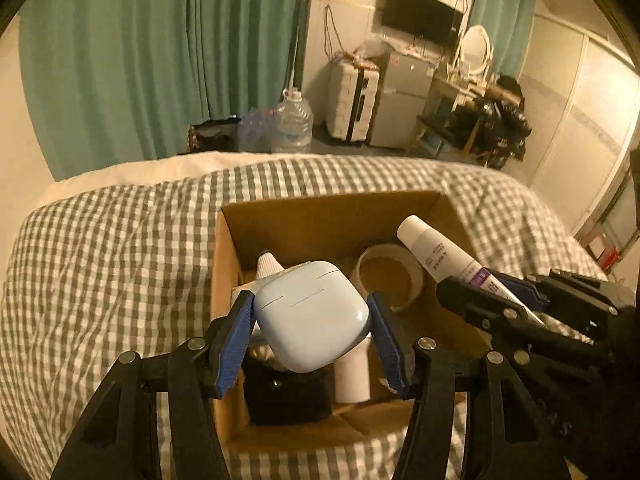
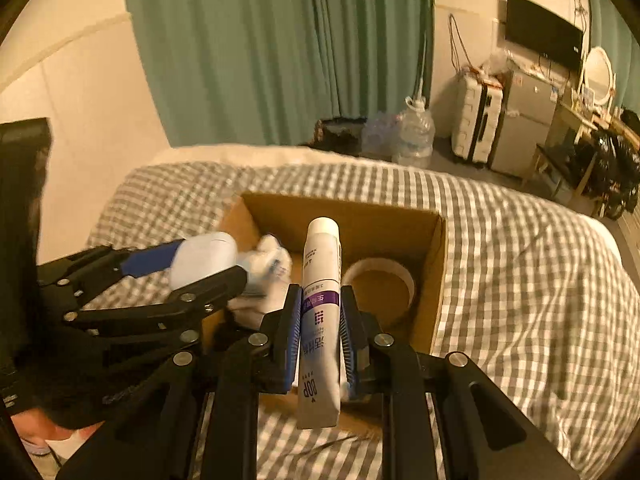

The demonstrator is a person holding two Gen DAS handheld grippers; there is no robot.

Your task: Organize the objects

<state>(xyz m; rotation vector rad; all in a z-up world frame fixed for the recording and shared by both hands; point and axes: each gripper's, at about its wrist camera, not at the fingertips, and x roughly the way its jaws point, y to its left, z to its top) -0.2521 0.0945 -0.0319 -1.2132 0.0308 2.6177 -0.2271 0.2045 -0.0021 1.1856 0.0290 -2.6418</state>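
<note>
An open cardboard box [image 1: 320, 216] sits on the checked bed cover; it also shows in the right wrist view [image 2: 360, 216]. My left gripper [image 1: 312, 312] is shut on a pale blue earbud case [image 1: 312, 316] and holds it over the box's near left part; the same gripper [image 2: 208, 264] and case [image 2: 204, 256] appear at the left of the right wrist view. My right gripper [image 2: 320, 332] is shut on a white tube with a purple band [image 2: 320, 312], cap pointing into the box; the tube also shows in the left wrist view [image 1: 444, 256].
Inside the box lie a tape roll [image 1: 390, 276], a black item [image 1: 288, 396], a white cylinder [image 1: 352, 376] and a small white tube [image 1: 268, 264]. The checked bed [image 2: 520, 280] surrounds the box. Beyond it stand a water jug [image 1: 292, 120], a suitcase [image 1: 352, 100] and green curtains [image 1: 160, 60].
</note>
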